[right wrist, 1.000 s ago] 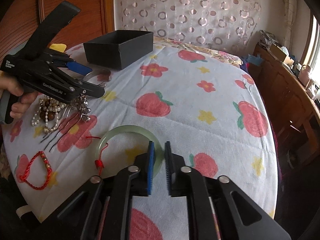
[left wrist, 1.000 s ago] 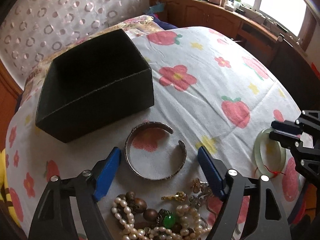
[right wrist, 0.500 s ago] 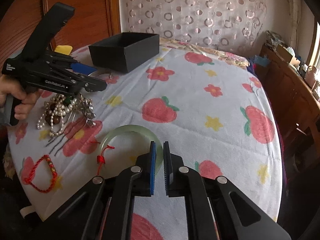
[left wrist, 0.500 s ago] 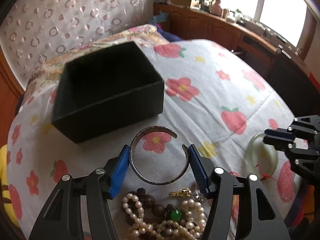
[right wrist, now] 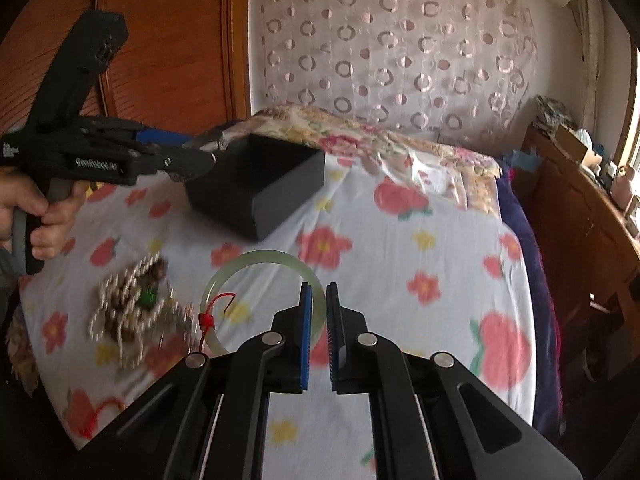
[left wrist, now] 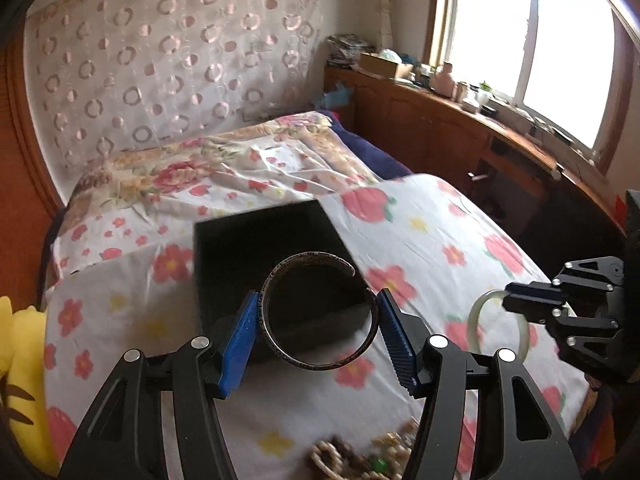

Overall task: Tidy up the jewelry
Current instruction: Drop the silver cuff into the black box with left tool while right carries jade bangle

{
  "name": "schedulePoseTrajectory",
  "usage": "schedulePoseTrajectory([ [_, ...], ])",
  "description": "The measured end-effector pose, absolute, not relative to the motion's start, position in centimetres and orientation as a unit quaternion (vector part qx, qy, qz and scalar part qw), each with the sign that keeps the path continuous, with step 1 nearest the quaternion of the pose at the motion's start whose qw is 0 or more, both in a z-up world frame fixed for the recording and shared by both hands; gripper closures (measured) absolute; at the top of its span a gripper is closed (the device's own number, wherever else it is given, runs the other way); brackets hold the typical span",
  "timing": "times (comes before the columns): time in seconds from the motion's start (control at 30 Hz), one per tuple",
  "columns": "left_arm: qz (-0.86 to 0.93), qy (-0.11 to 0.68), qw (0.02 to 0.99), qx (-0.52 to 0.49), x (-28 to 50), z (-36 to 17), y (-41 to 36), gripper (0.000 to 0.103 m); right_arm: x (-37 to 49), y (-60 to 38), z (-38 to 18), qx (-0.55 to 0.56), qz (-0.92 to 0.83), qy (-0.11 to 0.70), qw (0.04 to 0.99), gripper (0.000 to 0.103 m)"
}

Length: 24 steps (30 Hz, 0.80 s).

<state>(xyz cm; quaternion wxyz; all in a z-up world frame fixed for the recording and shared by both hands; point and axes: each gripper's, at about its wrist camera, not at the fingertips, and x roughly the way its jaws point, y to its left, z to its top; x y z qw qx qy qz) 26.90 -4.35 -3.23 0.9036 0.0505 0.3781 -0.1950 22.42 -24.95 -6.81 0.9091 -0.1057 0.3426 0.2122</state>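
Note:
My left gripper (left wrist: 317, 300) is shut on a silver open cuff bracelet (left wrist: 320, 366), its blue pads pressing both sides. The cuff hangs in the air in front of the black open box (left wrist: 240, 248) on the flowered bedspread (left wrist: 432, 224). My right gripper (right wrist: 319, 292) is shut on the rim of a pale green jade bangle (right wrist: 256, 258) with a red string, lifted off the bed. In the right wrist view the left gripper (right wrist: 208, 150) holds the cuff (right wrist: 208, 138) beside the box (right wrist: 288, 196), with a person's hand (right wrist: 24, 208) on its handle. The left wrist view shows the bangle (left wrist: 476, 320) in the right gripper (left wrist: 512, 300).
A blurred heap of pearl strands and beads (right wrist: 132, 296) lies on the bed near the front left, also low in the left wrist view as the jewelry heap (left wrist: 352, 460). A red cord bracelet (right wrist: 96, 412) lies near the bed's edge. A yellow plush (left wrist: 16, 360) sits left; a wooden cabinet (left wrist: 440, 128) runs along the right.
The left jaws closed on the cuff and lifted it off the bed toward the box. The right jaws closed on the jade bangle and raised it. Both views tilted upward.

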Motion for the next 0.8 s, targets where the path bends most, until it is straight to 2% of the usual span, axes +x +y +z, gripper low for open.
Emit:
schedulePoseTrajectory([
  [0.4,-0.180,0.406,0.895,0.033,32.2,-6.4,-2.4,0.046,29.7,-22.0,-4.7,-0.119,0.232,0.327,0.908,0.095],
  [0.6,-0.174,0.378,0.909,0.012,31.9,-5.1,-0.3,0.035,32.4,-20.4,-5.2,-0.122,0.243,0.331,0.904,0.095],
  [0.7,-0.164,0.358,0.919,0.001,31.3,-4.1,1.3,0.025,33.5,-19.5,-5.6,-0.118,0.251,0.333,0.901,0.095],
  [0.8,-0.153,0.349,0.924,0.003,30.6,-3.5,2.7,0.022,34.4,-18.2,-5.9,-0.120,0.262,0.333,0.898,0.095],
])
